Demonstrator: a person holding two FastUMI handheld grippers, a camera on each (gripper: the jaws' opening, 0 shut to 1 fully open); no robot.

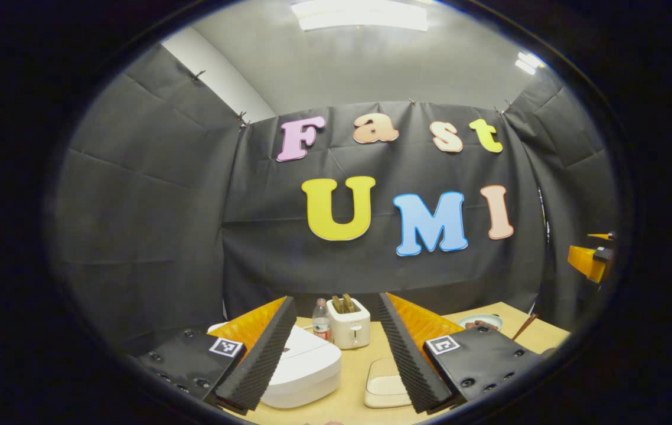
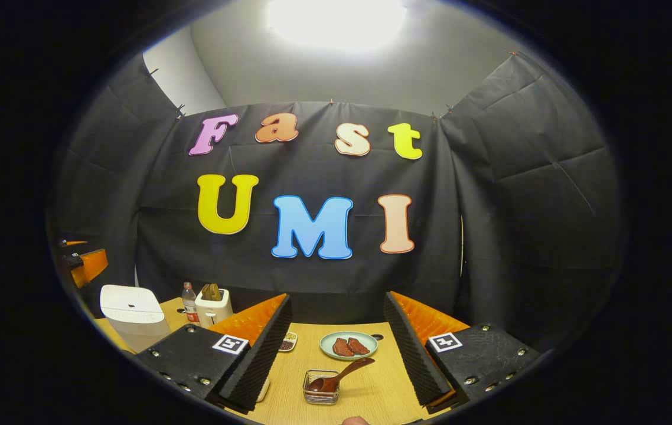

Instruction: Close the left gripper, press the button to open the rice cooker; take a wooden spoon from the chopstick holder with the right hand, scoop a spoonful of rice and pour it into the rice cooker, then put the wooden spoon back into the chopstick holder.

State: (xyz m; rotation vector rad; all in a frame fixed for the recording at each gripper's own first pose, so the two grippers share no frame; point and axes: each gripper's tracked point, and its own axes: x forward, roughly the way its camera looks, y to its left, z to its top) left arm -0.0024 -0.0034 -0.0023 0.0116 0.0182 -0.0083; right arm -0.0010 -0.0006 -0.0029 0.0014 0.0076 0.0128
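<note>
In the right gripper view the right gripper (image 2: 336,354) hangs with fingers spread and empty above the desk (image 2: 371,395), the wire chopstick holder (image 2: 320,388) between them holding the wooden spoon (image 2: 341,374) tilted, its bowl hidden inside; beyond lie a plate of meat (image 2: 348,345) and a small dish (image 2: 289,341), partly hidden. In the left gripper view the left gripper (image 1: 336,348) is likewise spread, its left finger covering part of the closed white rice cooker (image 1: 303,369), a cream tray (image 1: 384,386) cut off nearby, with a bottle (image 1: 321,321) and toaster (image 1: 348,321) at the far edge.

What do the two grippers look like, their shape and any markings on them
Each gripper, left and right, has two long wedge-shaped fingers with ribbed inner pads, mounted on dark plates with round screw heads. Every plate carries a small square black-and-white marker tag.
</note>
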